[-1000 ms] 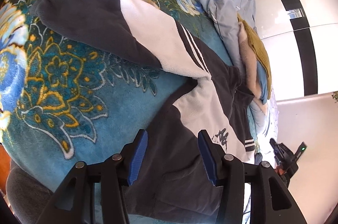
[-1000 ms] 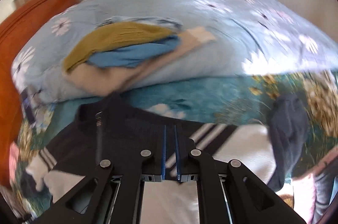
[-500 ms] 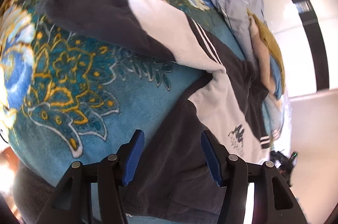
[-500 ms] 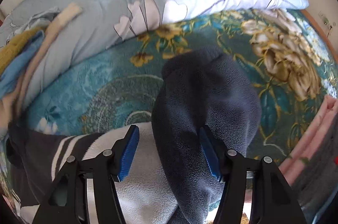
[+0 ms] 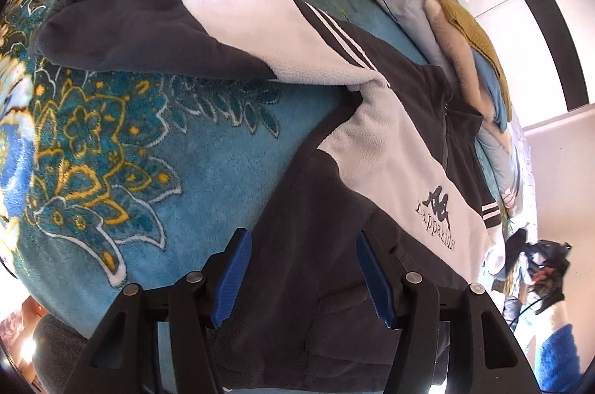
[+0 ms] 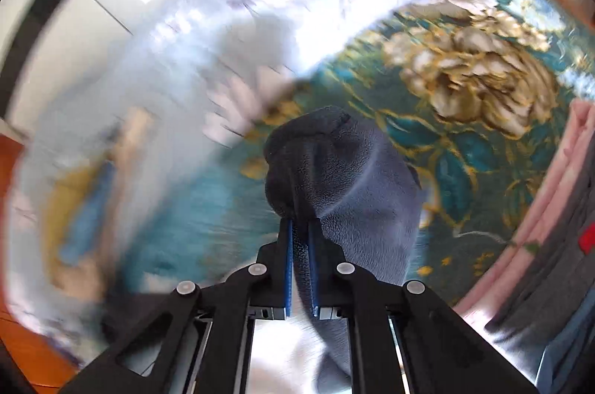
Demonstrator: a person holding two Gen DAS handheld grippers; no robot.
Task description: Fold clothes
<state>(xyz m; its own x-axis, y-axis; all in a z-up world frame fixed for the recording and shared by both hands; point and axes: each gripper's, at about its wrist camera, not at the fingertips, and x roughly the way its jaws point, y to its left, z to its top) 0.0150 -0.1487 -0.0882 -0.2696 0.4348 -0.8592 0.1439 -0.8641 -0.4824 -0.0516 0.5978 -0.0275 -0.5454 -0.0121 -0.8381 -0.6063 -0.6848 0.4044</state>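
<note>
A: Where does the fleece jacket lie?

B: Front up on the bed's teal floral blanket, one sleeve stretched sideways.

A: State of each claw?

B: The right claw is pressed together, pinching the dark sleeve cuff, probably to carry it inward. The left claw is spread over the hem, holding nothing.

A: Material?

B: Soft, napped pile; limp, creasing readily.

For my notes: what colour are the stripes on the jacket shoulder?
White, two thin stripes on the dark jacket; left wrist view shows them best.
</note>
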